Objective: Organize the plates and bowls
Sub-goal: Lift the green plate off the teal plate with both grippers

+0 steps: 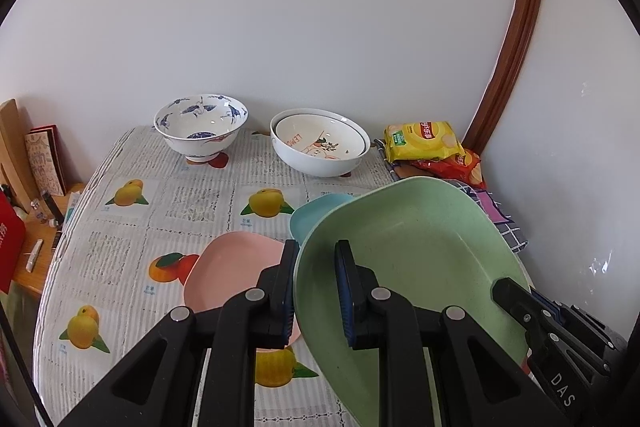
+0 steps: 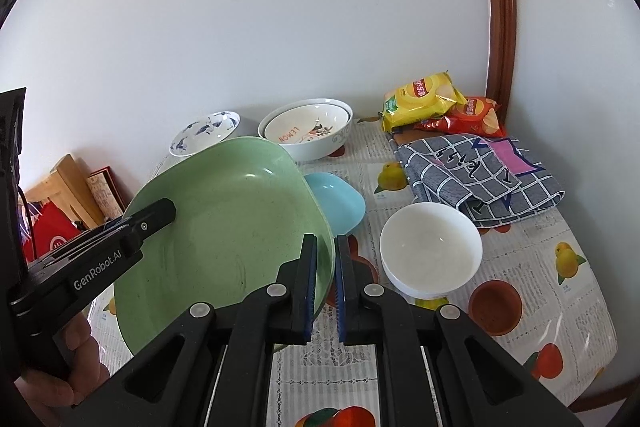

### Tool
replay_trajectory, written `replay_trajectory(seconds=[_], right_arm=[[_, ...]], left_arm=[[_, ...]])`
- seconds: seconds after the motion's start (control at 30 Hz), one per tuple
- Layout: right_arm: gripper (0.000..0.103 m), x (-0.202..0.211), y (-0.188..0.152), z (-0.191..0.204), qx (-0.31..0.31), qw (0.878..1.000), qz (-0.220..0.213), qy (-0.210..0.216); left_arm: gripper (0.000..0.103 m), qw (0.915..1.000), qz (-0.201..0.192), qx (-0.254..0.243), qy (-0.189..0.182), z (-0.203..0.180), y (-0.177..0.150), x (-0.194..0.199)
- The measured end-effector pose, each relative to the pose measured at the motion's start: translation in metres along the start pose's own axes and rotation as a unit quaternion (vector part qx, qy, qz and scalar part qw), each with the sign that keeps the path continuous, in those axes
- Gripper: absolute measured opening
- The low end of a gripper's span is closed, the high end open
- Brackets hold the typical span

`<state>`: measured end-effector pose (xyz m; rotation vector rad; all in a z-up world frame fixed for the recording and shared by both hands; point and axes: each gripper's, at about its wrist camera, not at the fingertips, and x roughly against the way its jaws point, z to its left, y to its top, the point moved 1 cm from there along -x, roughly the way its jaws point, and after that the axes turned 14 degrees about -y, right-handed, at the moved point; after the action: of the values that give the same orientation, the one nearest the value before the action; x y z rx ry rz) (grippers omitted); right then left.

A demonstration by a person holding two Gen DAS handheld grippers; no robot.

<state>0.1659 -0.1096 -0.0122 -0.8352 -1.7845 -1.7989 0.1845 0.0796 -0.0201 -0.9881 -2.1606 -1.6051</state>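
Observation:
A green plate (image 1: pixel 416 259) is held tilted above the table by both grippers. My left gripper (image 1: pixel 316 291) is shut on its left rim; my right gripper (image 2: pixel 323 287) is shut on its right rim (image 2: pixel 224 227). A pink plate (image 1: pixel 232 267) lies under the left gripper. A blue plate (image 2: pixel 340 203) lies behind the green one. A plain white bowl (image 2: pixel 430 251) stands right of the right gripper. At the back stand a blue-patterned bowl (image 1: pixel 200 127) and two nested white bowls (image 1: pixel 320 143).
Yellow and red snack bags (image 2: pixel 424 99) lie at the back right corner. A checked cloth (image 2: pixel 480 175) lies on the right side. The wall runs behind the table. Books and a wooden board (image 1: pixel 24 155) stand at the left.

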Motion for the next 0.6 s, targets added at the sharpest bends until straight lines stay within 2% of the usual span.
replay_trajectory(seconds=[0.6], right_arm=[[0.008, -0.013, -0.011, 0.026, 0.016, 1.000, 0.014, 0.006]], left_arm=[[0.018, 0.9996, 0.005, 0.027, 0.012, 0.030, -0.016, 0.005]])
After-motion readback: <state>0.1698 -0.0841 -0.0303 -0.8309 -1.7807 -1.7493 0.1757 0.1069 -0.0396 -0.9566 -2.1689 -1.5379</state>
